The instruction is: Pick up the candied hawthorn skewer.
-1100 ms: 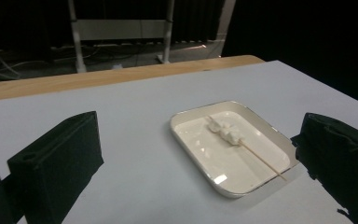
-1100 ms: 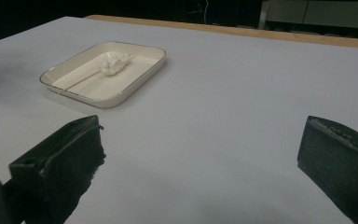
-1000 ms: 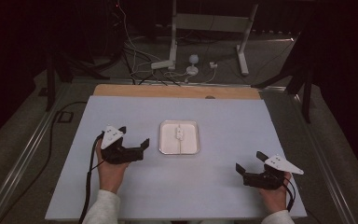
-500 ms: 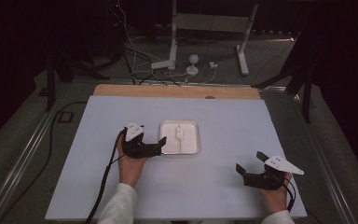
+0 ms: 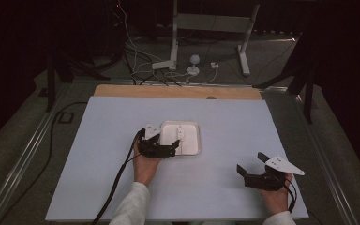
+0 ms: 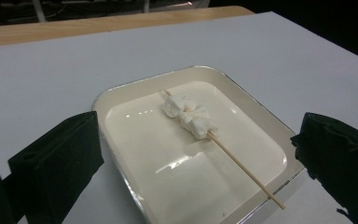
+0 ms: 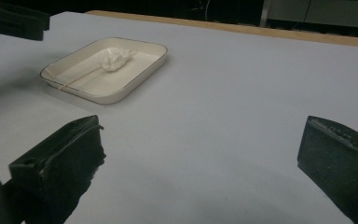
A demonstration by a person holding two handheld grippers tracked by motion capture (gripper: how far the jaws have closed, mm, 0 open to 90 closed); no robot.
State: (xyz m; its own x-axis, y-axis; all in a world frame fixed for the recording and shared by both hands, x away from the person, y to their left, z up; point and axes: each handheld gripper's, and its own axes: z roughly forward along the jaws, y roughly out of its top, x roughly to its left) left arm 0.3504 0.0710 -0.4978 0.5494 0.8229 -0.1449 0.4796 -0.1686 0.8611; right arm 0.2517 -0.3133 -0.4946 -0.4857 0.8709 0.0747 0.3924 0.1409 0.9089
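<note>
A: Left gripper [image 5: 170,148] at the tray's [image 5: 194,151] near-left corner, jaws spread wide, grasping nothing. Right gripper [image 5: 253,164] near the table's near-right edge, well apart, jaws also spread, empty.

B: Surface?

A: Pale blue-grey sheet [image 5: 225,117] over the table; wood strip [image 5: 178,92] along the far edge. Dark room; white stand legs [image 5: 243,56] and cables [image 5: 136,65] on the floor beyond.

B: The skewer?

A: Skewer [image 6: 223,149] lies flat in the tray, long axis running near to far. White lumps [image 6: 189,116] sit at the far end; bare stick end rests on the near rim.

B: Anything unclear?

A: Lumps look like marshmallows, cannot confirm. Left gripper's own view crops the tray's near corner.
</note>
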